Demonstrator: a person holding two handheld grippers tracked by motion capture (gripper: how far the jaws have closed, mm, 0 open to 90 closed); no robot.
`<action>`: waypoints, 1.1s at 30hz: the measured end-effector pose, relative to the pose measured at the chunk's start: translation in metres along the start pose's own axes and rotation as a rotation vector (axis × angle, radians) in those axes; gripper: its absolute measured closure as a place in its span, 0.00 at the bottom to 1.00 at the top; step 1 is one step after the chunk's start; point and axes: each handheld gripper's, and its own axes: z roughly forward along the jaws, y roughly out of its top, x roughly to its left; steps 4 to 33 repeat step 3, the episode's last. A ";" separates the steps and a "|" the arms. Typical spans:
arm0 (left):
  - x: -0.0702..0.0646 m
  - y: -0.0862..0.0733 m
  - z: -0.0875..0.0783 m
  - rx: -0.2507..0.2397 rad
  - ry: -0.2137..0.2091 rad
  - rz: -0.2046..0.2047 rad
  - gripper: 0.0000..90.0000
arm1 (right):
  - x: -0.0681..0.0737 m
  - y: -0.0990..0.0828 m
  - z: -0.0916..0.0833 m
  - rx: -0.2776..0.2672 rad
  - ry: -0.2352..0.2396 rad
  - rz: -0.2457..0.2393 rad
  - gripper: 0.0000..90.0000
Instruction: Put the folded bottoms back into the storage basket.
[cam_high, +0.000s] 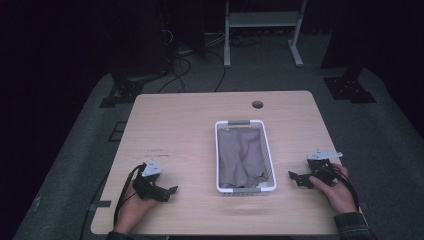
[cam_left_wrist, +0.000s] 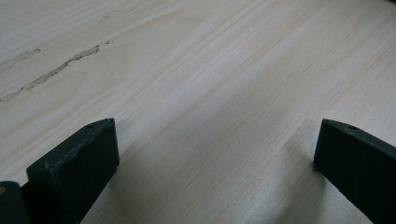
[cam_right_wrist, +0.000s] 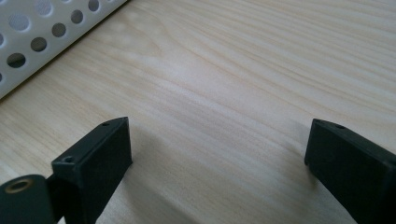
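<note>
the table (cam_high: 190, 125) is a pale wooden one with rounded corners and a round cable hole (cam_high: 257, 104) near its far edge. a white basket (cam_high: 270, 160) with holes punched in its walls stands on it, a little right of the middle, its long sides running from near to far, with a grey handle at each short end. a brownish-grey cloth (cam_high: 240, 157) lies crumpled inside the basket. faint dark scratches (cam_high: 159, 152) mark the wood left of the basket. the table stands on a grey floor (cam_high: 70, 150).
</note>
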 end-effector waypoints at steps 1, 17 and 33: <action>0.000 0.000 0.000 0.000 0.000 0.000 0.00 | 0.000 0.000 0.000 0.000 0.000 0.000 0.07; 0.000 0.000 0.000 0.000 0.000 0.000 0.00 | 0.000 0.000 0.000 0.001 -0.002 0.002 0.07; 0.000 0.000 0.000 0.000 0.000 0.000 0.00 | 0.000 0.000 0.000 0.001 -0.002 0.002 0.07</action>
